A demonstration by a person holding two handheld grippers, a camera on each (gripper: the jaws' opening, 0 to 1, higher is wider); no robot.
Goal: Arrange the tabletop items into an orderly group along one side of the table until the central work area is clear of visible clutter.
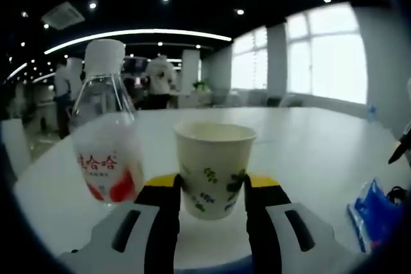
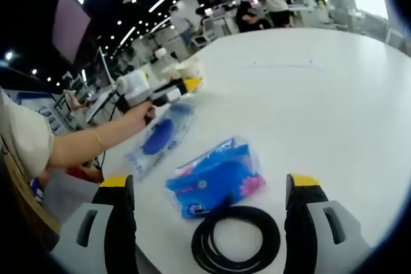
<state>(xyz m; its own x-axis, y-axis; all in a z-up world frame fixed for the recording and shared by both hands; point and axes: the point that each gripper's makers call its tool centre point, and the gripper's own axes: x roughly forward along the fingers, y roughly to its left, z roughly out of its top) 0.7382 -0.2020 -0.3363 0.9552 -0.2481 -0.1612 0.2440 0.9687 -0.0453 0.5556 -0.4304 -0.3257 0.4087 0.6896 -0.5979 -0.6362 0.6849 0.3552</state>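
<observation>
A paper cup [image 1: 214, 168] with a green leaf print stands on the white table [image 1: 308, 152]. My left gripper [image 1: 213, 184] has its yellow-tipped jaws pressed against the cup's two sides. A clear bottle [image 1: 106, 152] with a white cap and red label stands just left of the cup. My right gripper [image 2: 209, 183] is open above a blue tissue packet [image 2: 215, 183], with a coiled black cable [image 2: 236, 239] near its jaws. A clear bag with something blue inside [image 2: 157, 138] lies beyond the packet. Farther off, a hand [image 2: 140, 115] holds the left gripper [image 2: 172, 88] at the cup [image 2: 190, 67].
The table [image 2: 308, 94] stretches wide and bare to the right in the right gripper view. The blue packet [image 1: 372, 213] lies at the table's right in the left gripper view. People stand far behind the table [image 1: 160, 75], by desks and windows.
</observation>
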